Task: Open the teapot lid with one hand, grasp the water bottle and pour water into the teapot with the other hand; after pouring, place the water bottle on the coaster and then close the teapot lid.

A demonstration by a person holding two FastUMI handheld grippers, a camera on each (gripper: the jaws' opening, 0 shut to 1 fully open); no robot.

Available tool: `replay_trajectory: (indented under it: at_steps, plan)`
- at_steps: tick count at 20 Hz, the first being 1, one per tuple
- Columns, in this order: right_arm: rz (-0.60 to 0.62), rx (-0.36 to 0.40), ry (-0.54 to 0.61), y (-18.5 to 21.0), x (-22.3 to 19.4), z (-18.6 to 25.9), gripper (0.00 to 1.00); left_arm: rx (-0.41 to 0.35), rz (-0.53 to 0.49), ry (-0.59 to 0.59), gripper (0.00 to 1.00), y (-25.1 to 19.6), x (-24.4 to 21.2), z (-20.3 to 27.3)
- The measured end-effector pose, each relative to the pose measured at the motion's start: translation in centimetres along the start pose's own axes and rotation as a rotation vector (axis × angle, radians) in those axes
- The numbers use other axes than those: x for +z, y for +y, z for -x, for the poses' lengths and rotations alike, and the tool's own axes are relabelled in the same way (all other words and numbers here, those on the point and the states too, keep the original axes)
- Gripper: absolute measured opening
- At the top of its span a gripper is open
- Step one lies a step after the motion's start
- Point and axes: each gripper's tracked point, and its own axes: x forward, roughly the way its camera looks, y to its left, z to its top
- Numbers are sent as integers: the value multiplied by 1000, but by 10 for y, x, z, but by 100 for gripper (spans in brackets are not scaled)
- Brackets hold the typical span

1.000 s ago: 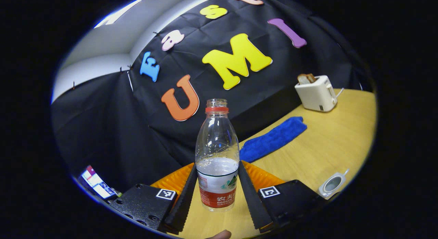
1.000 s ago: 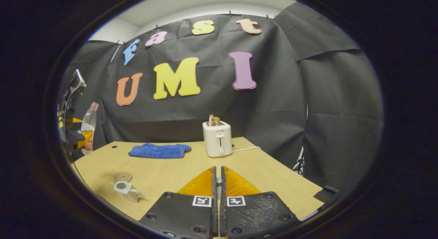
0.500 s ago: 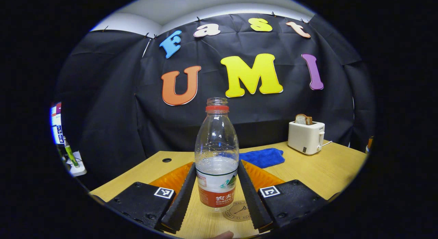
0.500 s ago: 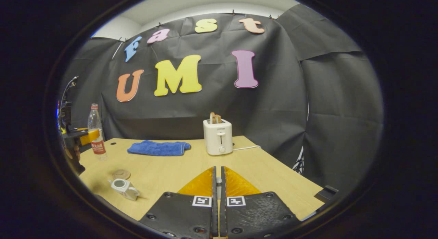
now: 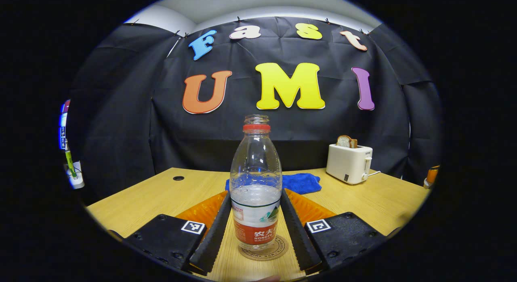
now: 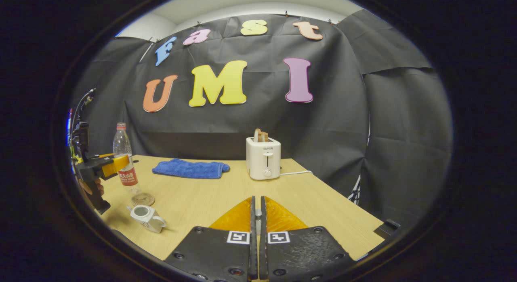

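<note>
My left gripper (image 5: 255,195) is shut on a clear water bottle (image 5: 255,185) with a red label, no cap and some water in it. The bottle stands upright over a round brown coaster (image 5: 278,249); I cannot tell whether they touch. In the right gripper view the bottle (image 6: 123,152) and the left gripper (image 6: 109,165) sit at the far left above the coaster (image 6: 142,199). Just in front stands a small white teapot (image 6: 145,217) with its top open. My right gripper (image 6: 256,199) is shut, with a small pale piece, seemingly the lid's knob, pinched between its fingers.
On the wooden table (image 6: 210,201) a white toaster (image 6: 264,163) with bread stands at the back, its cable running right. A blue cloth (image 6: 190,169) lies left of the toaster. The toaster (image 5: 349,164) and cloth (image 5: 301,182) lie behind the bottle.
My left gripper has swung level, bringing the bottle from over the teapot side down above the coaster. The right gripper has stayed shut and barely shifted.
</note>
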Motion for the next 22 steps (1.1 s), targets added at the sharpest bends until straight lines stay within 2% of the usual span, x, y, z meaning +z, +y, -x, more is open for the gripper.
replay_trajectory:
  at_steps: [11, 19, 22]
  plan:
    - [9, -5, 25, 6, -13, -8, 2, -23, 15, 13, 78, -8, -29, -6]
    - [25, 7, 25, 14, -14, -8, 2, -83, -28, 29, 92, -17, -41, 6]
    - [24, 7, 27, 15, -16, -8, 2, -83, -46, 39, 92, -18, -46, 9]
